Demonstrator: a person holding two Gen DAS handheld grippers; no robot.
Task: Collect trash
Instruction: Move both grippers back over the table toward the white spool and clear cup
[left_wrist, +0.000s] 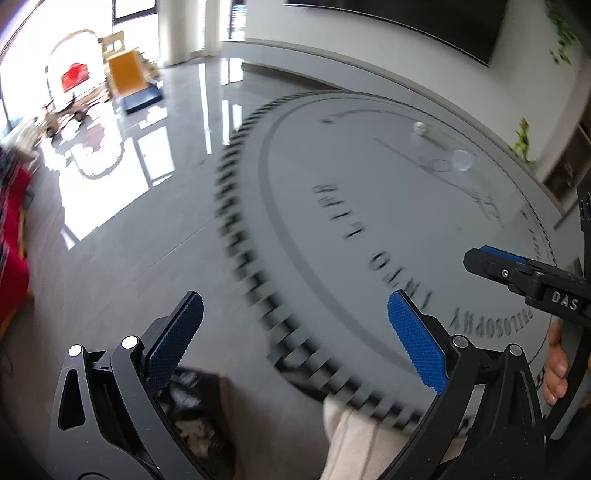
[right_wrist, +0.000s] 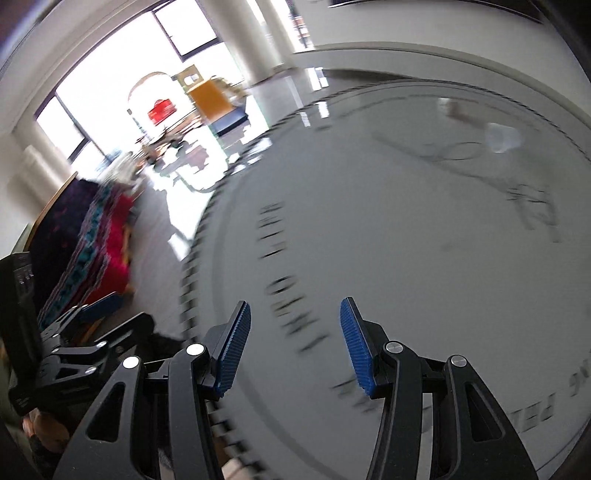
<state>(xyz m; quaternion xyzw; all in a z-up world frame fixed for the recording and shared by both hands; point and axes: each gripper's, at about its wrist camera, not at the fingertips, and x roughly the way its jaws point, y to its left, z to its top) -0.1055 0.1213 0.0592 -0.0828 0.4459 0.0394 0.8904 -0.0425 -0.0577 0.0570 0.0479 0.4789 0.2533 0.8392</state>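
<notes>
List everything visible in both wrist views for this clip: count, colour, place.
Round rug: one, grey, black lettering and toothed border, on the glossy floor.
Plastic cup: one, clear, on its side at the rug's far part.
Crumpled scrap: one, pale, blurred, beyond the cup.
Bin with black bag: one, partly hidden below the left gripper, pale scraps inside.
Yellow panel: one, far by the windows.
Patterned cloth: one, red, purple and teal, at left.
Left gripper: black, blue pads, open.
Right gripper: same, open.
</notes>
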